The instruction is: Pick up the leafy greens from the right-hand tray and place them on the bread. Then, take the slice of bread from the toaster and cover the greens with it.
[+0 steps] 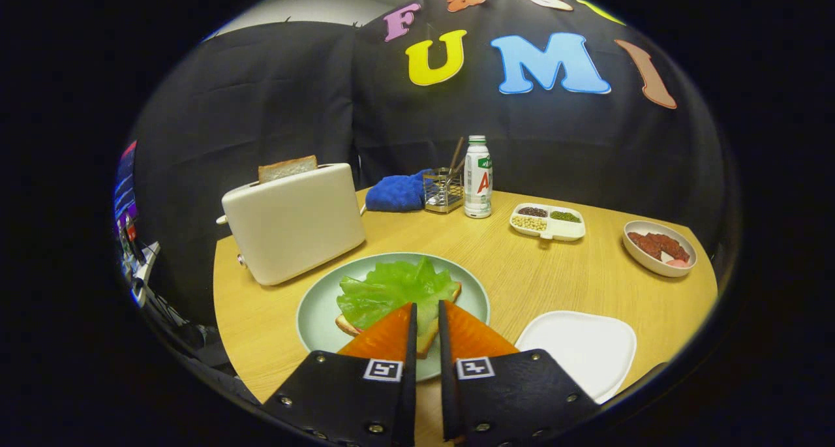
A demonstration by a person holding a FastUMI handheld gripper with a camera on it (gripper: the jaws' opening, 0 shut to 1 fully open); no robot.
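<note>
The leafy greens (391, 292) lie spread over a slice of bread (427, 344) on a pale green plate (319, 310). My gripper (425, 305) is at the near edge of the greens. Its fingers stand almost together with only a thin gap, pinching the leaf's near edge. A second slice of bread (288, 168) sticks up from the slot of the white toaster (293, 222), which stands beyond the plate to the left. The white tray (577, 349) to the right of the fingers has nothing on it.
Further back on the wooden table (522, 271) are a blue cloth (394, 192), a wire holder with utensils (443, 189), a white bottle (477, 179), a divided dish of beans (546, 222) and a bowl of red food (659, 246).
</note>
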